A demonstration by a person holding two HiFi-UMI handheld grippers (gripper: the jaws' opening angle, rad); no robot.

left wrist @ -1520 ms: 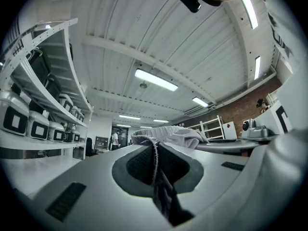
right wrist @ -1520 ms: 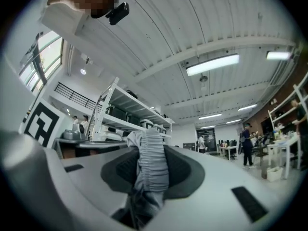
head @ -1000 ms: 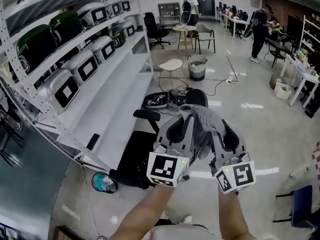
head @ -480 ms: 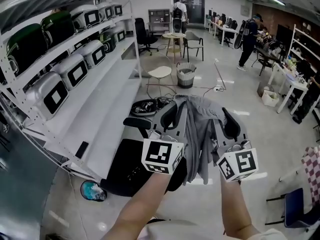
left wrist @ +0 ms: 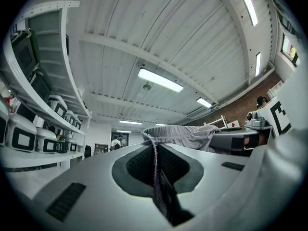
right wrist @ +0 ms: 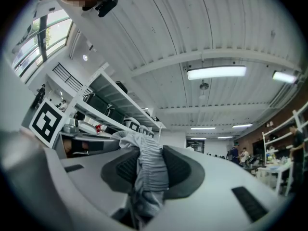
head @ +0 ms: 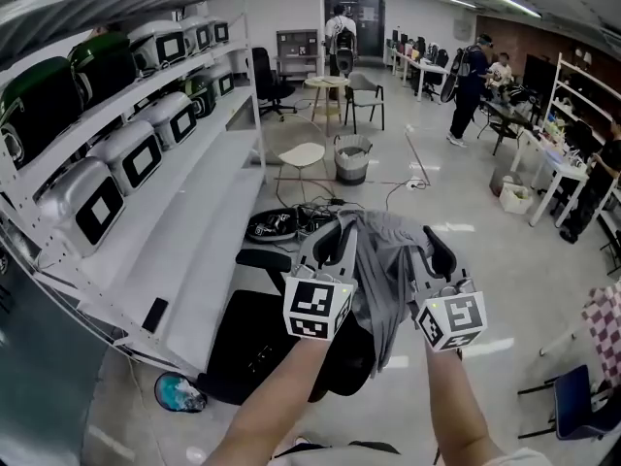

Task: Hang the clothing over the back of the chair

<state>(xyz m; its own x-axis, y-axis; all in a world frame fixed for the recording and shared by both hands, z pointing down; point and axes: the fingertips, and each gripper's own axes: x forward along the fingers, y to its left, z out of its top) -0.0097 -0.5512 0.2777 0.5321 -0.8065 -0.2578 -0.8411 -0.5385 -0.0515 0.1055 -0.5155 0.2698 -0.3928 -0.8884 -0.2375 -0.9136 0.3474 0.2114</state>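
Item in hand: I hold the grey clothing (head: 383, 275) by a thin hem in my nearly closed left gripper (head: 337, 233) and by a thicker bunched fold in my wider-set right gripper (head: 429, 236), cloth stretched between both and draping beneath them, black chair (head: 257, 333) below the left gripper.

Black chair (head: 257, 333) mostly hidden behind my left gripper (head: 333, 233), right gripper (head: 434, 239) and grey clothing (head: 383, 275). My forearms (head: 277, 396) cut by bottom edge. Far people (head: 469, 81) too small to tell. Blue chair (head: 577, 396) cropped at right edge.
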